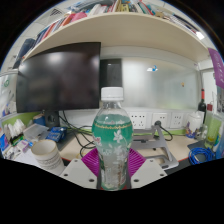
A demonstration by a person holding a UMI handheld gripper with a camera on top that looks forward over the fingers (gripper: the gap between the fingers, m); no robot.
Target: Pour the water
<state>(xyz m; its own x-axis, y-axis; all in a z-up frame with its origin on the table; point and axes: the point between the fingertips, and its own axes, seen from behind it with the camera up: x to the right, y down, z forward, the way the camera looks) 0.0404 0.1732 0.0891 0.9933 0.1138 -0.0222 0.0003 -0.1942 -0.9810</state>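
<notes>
I see my gripper (113, 172) squeezing a bottle (111, 140) from both sides. The bottle stands straight up between the two fingers, white cap (112, 96) on top, water inside. Beyond it is a messy desk (176, 148) with a dark monitor (60, 78) and a stack of paper cups (46, 155).

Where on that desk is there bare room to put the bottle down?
Bare desktop shows between the paper cup stack and the water bottle standing between the fingers of the gripper. Behind, by the monitor and power strip, it is crowded.
</notes>
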